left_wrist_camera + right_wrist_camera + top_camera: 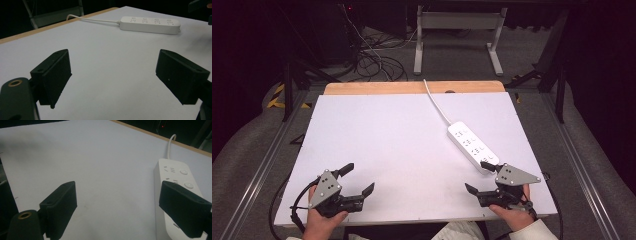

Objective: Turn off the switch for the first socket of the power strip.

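Power strip (472, 145) lies on the white table (387, 150) beside the right claw (479, 176), both claws' jaws apart.

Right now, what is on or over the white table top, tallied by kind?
Power strip, white, with its cord: 1
Hand-held grippers, both with jaws open: 2 (left gripper, right gripper)
Total: 3

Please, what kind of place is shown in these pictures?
Probably a lab or workshop bench set up for recording hand work. A white table carries a white power strip, loose cables lie on the carpeted floor behind, and a person holds the left gripper and right gripper, both open.
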A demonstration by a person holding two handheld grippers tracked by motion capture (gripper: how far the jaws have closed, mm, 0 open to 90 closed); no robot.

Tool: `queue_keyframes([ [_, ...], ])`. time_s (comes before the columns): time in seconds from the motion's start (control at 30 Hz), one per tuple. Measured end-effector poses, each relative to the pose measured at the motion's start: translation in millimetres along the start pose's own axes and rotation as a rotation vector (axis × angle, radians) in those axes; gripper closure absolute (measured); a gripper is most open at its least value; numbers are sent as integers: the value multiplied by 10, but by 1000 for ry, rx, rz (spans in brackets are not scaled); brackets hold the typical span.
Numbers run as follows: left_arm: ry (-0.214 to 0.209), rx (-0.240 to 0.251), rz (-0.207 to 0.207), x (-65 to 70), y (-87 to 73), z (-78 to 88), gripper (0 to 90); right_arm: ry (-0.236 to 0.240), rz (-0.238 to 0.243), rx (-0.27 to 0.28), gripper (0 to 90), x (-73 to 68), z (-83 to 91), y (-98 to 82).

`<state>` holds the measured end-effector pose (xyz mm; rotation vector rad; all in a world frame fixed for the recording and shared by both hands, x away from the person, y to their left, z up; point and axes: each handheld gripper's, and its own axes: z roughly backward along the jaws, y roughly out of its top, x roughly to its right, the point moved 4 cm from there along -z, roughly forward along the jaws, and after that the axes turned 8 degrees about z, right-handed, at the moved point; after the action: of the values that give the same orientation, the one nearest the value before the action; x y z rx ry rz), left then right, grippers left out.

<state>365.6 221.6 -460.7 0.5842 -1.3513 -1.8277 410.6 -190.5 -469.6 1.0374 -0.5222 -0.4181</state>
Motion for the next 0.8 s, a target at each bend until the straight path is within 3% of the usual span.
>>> queue_keyframes([
  [0.8, 13, -4, -2, -6, -3, 9, 136, -9, 30, -4, 169, -28, 6, 25],
])
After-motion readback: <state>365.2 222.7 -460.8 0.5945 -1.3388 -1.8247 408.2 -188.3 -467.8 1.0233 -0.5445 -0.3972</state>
